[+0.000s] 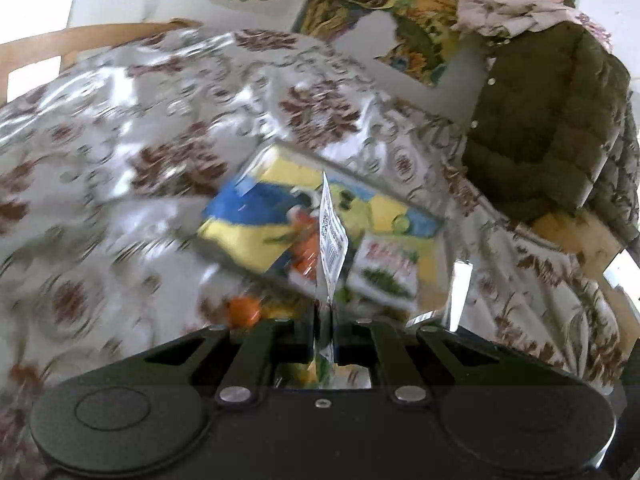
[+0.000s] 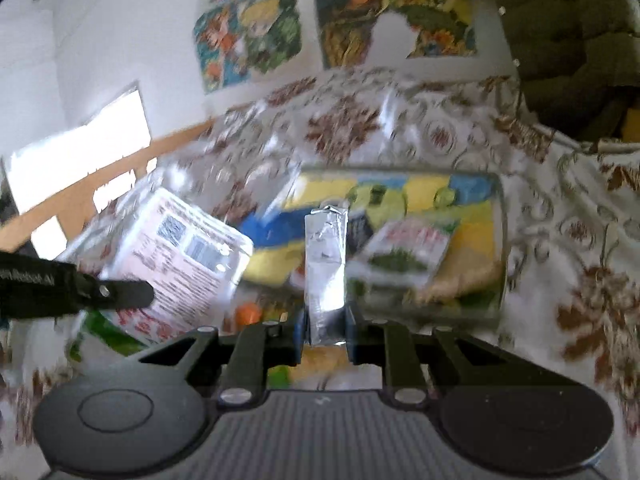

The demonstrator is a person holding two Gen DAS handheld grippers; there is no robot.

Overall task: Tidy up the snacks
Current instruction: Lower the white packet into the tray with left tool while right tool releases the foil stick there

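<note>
chair rail (image 1: 48,46): wooden, curving along the far left, way off from the clear box, past the table's left edge.

tablecloth (image 1: 132,148): white with brown flower prints under a shiny plastic cover. The whole stretch left of the clear box is bare cloth, so lots of open room on that side. Everything's motion-blurred though.

left gripper (image 1: 325,316): fingers pinched tight together on the bottom edge of a white snack packet (image 1: 331,232). From the left wrist view you see the packet edge-on, standing up right in front of the clear box. From the right wrist view the same packet (image 2: 188,256) shows its printed back, with a barcode panel, sitting left of the clear box with the black finger (image 2: 120,294) clamped on its lower left corner.

orange thing (image 1: 244,312): small, round-ish, on the cloth just in front of the clear box's near left corner. Too blurry to name.

clear box (image 2: 498,240): transparent plastic tub in the middle of the table, yellow and blue packets (image 2: 276,232) piled inside, plus a white packet with red lettering (image 2: 408,252) lying toward its right half. Right wall and near edge are visible, and the cloth right of it is open.

right gripper (image 2: 325,332): jaws closed on a silver foil packet (image 2: 324,264), which sticks straight up over the near middle of the clear box.

dark green puffer jacket (image 1: 552,120): hanging far right of the clear box, beyond the table's right edge where the cloth drapes down.
</note>
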